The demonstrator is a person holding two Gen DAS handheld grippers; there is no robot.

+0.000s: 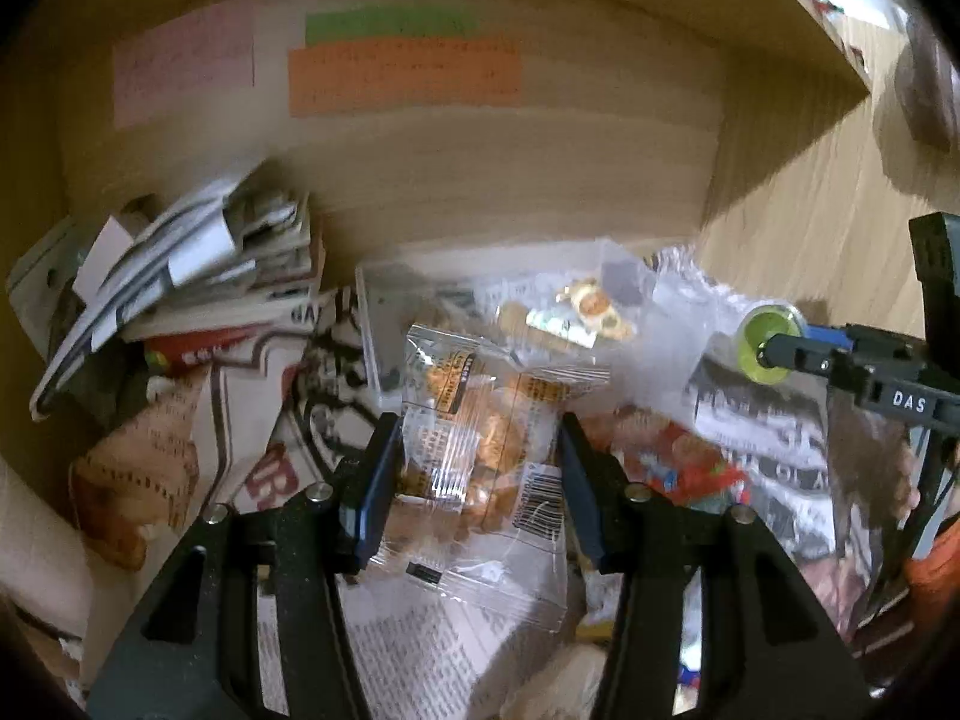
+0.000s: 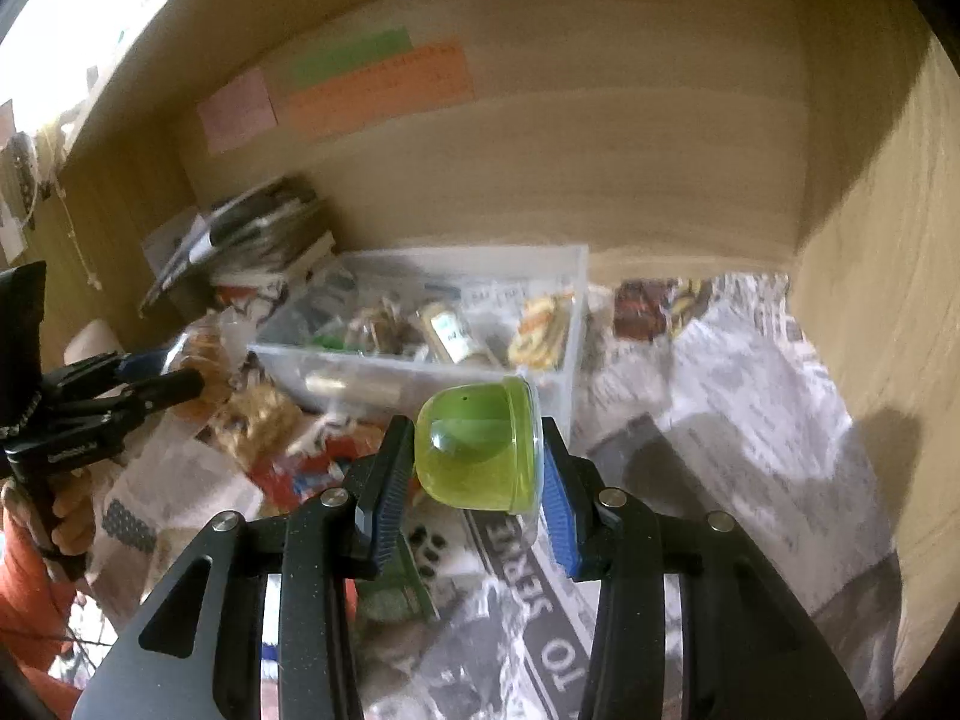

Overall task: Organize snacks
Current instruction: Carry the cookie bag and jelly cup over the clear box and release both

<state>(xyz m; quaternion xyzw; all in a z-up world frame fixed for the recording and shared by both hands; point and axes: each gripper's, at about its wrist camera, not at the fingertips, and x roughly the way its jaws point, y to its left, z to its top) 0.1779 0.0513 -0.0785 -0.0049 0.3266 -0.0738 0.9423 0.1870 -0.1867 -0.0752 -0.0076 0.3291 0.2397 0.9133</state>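
Observation:
My left gripper (image 1: 480,450) is shut on a clear packet of brown snacks (image 1: 480,450), held above newspaper. My right gripper (image 2: 477,456) is shut on a green jelly cup (image 2: 477,450), lying sideways between the pads. The jelly cup also shows in the left wrist view (image 1: 765,339), at the right. A clear plastic box (image 2: 564,276) with several snacks in it stands behind, near the wooden back wall. The box also shows in the left wrist view (image 1: 367,300). The left gripper shows in the right wrist view (image 2: 186,381), at the left.
Newspaper (image 2: 750,420) covers the shelf floor. A stack of books and papers (image 1: 198,276) stands at the back left. A red snack packet (image 1: 678,468) and other wrappers lie around. Wooden walls (image 2: 888,300) close the back and right. Coloured notes (image 1: 402,75) stick on the back wall.

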